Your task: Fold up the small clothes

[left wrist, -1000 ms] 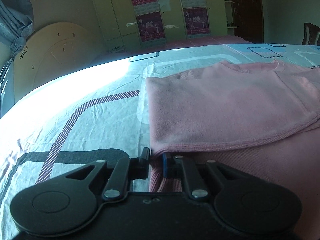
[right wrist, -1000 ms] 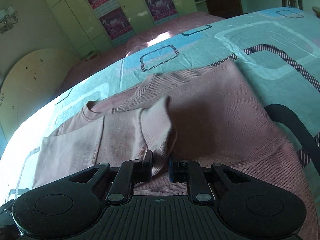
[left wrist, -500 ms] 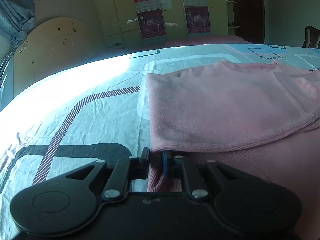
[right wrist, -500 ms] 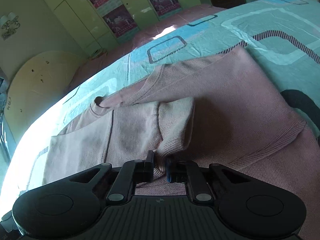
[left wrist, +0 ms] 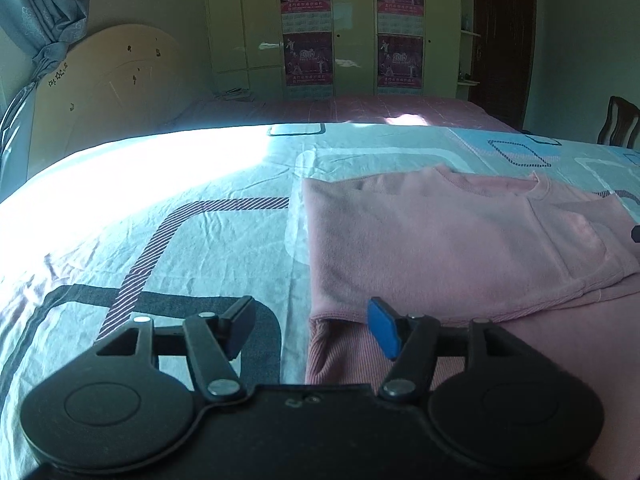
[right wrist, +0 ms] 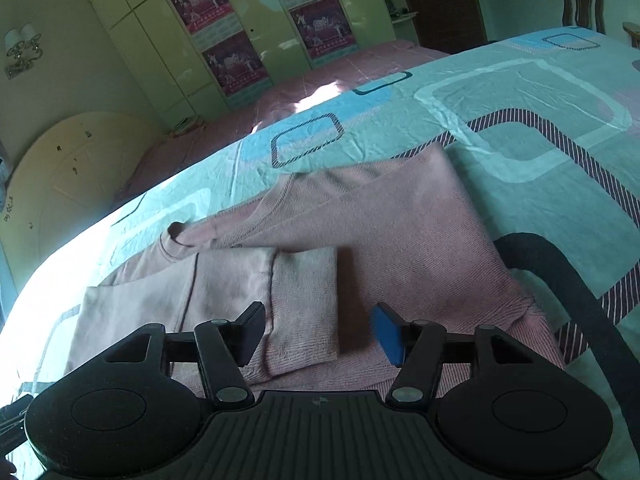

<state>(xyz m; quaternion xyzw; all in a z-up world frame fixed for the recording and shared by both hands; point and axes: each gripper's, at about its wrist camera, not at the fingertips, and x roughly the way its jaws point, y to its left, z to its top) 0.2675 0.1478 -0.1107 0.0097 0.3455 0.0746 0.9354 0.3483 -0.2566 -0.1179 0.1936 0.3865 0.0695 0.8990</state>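
A pink knit sweater [left wrist: 440,248] lies flat on the patterned bedsheet [left wrist: 160,232], one side folded over its body. In the left wrist view my left gripper [left wrist: 314,330] hovers at the sweater's near left corner. Its jaws are opening, and the folded edge lies below, free of the pads. In the right wrist view the sweater [right wrist: 400,232] has its ribbed sleeve cuff [right wrist: 304,312] laid across the body. My right gripper [right wrist: 318,332] is above that cuff, jaws opening, and the cuff rests loose between the fingers without touching them.
The sheet [right wrist: 500,120] spreads wide to the left and right of the sweater. A second bed with a pink cover [left wrist: 360,110] stands behind, then wardrobes with posters [left wrist: 306,24]. A wooden chair [right wrist: 580,0] is at the far right, a headboard [left wrist: 112,92] at the left.
Both grippers were shut on sweater fabric and have now opened and let it go. The sleeve cuff has dropped flat on the body. The left gripper rose a little.
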